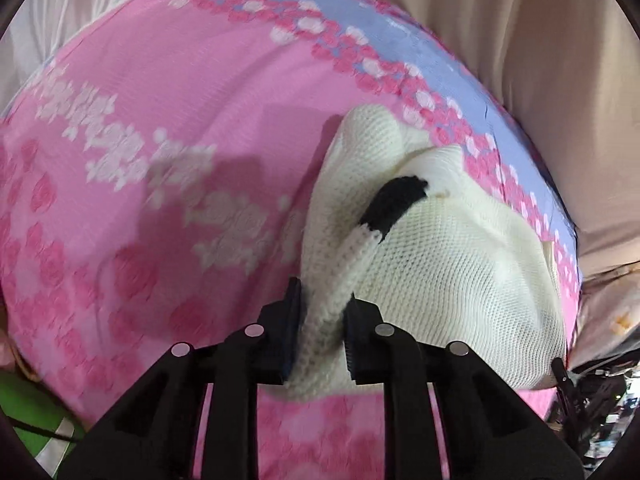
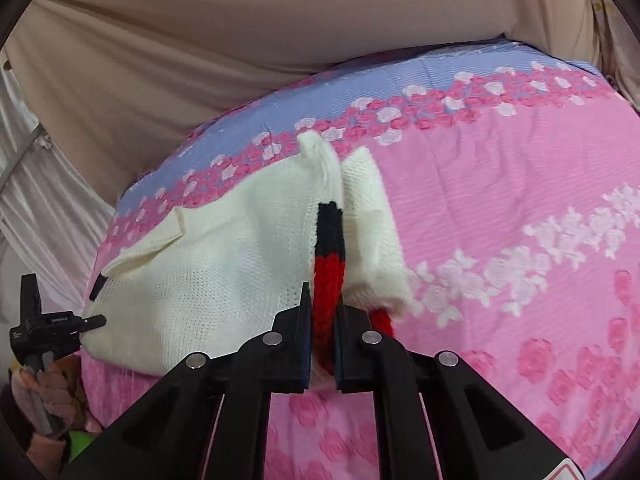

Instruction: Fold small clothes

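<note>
Pinching the unlabelled cream knit garment (image 1: 460, 264) are both grippers.

The little sweater (image 1: 440, 248) is a chunky cream knit, open weave and matt, with a ribbed edge band (image 2: 329, 264) in fuzzy black and red yarn. The bedspread (image 1: 160, 120) under it is thin printed cloth, finely crinkled, no shine. Both the left gripper (image 1: 322, 332) and right gripper (image 2: 323, 322) look like matt black plastic with small shiny metal pins. Beige curtain (image 2: 200, 40) at the top of the frame is smooth draped fabric.
</note>
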Tool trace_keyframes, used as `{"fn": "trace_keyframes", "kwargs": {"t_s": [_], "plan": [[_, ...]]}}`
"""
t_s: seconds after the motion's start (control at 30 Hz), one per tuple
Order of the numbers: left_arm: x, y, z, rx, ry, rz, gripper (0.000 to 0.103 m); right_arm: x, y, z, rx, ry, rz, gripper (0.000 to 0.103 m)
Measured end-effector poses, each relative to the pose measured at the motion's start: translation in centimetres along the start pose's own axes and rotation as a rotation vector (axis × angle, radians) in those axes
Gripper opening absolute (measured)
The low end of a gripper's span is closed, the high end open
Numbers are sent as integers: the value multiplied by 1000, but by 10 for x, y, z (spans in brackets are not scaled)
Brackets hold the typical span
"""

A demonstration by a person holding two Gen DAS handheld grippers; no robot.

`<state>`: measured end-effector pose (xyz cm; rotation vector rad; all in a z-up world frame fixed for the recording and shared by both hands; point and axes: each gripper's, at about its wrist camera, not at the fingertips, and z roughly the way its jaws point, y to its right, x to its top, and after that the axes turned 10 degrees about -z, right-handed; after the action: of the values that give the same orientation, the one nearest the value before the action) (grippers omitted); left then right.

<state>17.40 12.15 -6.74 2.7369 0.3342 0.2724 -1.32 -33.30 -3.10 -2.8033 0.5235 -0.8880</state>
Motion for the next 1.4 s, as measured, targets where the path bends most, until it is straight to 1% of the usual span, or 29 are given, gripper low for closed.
{"fn": "trace_keyframes", "kwargs": {"t_s": [0.07, 0.13, 0.17, 0.2, 0.23, 0.3, 0.37, 0.4, 0.43, 0.53, 0.67, 0.7, 0.73, 0.77, 0.8, 0.83, 0.87, 0.93, 1.0, 1.03, 1.1, 1.13, 1.17, 1.2, 1.23, 1.27, 1.3, 1.33, 1.4], "plan": [[-7, -13, 10, 63, -26, -1, 13, -19, 11, 10, -28, -59, 13, 7], [-13, -25, 30, 103, -55, -19, 21, -43, 26, 39, -47, -155, 41, 8], [-15, -28, 33, 99, -35, -23, 25, -50, 31, 49, -55, -186, 52, 9], [-17, -23, 29, 137, 3, -4, 29, -55, 35, 48, -48, -163, 87, 10], [-19, -16, 23, 158, 25, 25, 29, -54, 35, 42, -50, -144, 113, 14], [-20, 3, 2, 147, 70, 68, 29, -44, 30, 22, -77, -82, 107, 27], [-16, 25, -18, 132, 152, 124, 37, -29, 22, 10, -100, -40, 49, 31], [-13, 35, -22, 128, 184, 142, 51, -19, 18, 8, -111, -22, 19, 37], [-8, 47, -22, 116, 207, 161, 61, -9, 15, 9, -108, -5, -1, 39], [5, 92, 5, 112, 217, 275, 65, 26, 5, 30, -105, 22, -45, 46], [17, 121, 55, 184, 198, 350, 68, 57, -15, 73, -141, -4, -128, 50], [20, 124, 65, 194, 197, 356, 67, 64, -20, 87, -167, -20, -150, 50], [21, 126, 68, 187, 204, 368, 59, 67, -24, 97, -179, -31, -169, 50], [24, 128, 70, 185, 216, 382, 49, 70, -27, 106, -186, -43, -188, 43], [28, 129, 71, 173, 205, 389, 23, 74, -29, 114, -185, -52, -203, 6], [34, 126, 70, 150, 192, 363, 7, 79, -29, 117, -176, -58, -199, 3], [43, 120, 65, 123, 190, 318, 7, 85, -28, 111, -150, -29, -177, 0], [62, 108, 41, 78, 234, 225, 4, 103, -34, 88, -118, 71, -151, 0], [76, 102, 25, 99, 301, 185, 4, 120, -36, 73, -88, 147, -138, 0], [82, 99, 27, 111, 302, 179, 5, 126, -35, 77, -73, 150, -133, 0], [95, 94, 45, 162, 255, 152, 6, 132, -25, 105, -114, 72, -131, 2], [96, 91, 48, 160, 237, 132, 6, 130, -19, 117, -135, 21, -118, 4], [95, 88, 46, 125, 218, 108, 7, 127, -15, 121, -148, -8, -99, 8], [93, 86, 42, 93, 216, 105, 12, 122, -10, 116, -142, -9, -73, 11], [89, 87, 37, 65, 220, 112, 30, 117, -8, 109, -130, 11, -60, 16], [84, 90, 33, 48, 229, 126, 45, 110, -7, 102, -130, 26, -51, 39], [79, 96, 30, 44, 246, 148, 73, 102, -6, 93, -136, 43, -40, 60], [76, 102, 29, 44, 263, 168, 83, 95, -7, 88, -139, 57, -34, 62], [72, 117, 37, 62, 277, 244, 87, 85, -7, 89, -123, 35, -45, 62]]}}
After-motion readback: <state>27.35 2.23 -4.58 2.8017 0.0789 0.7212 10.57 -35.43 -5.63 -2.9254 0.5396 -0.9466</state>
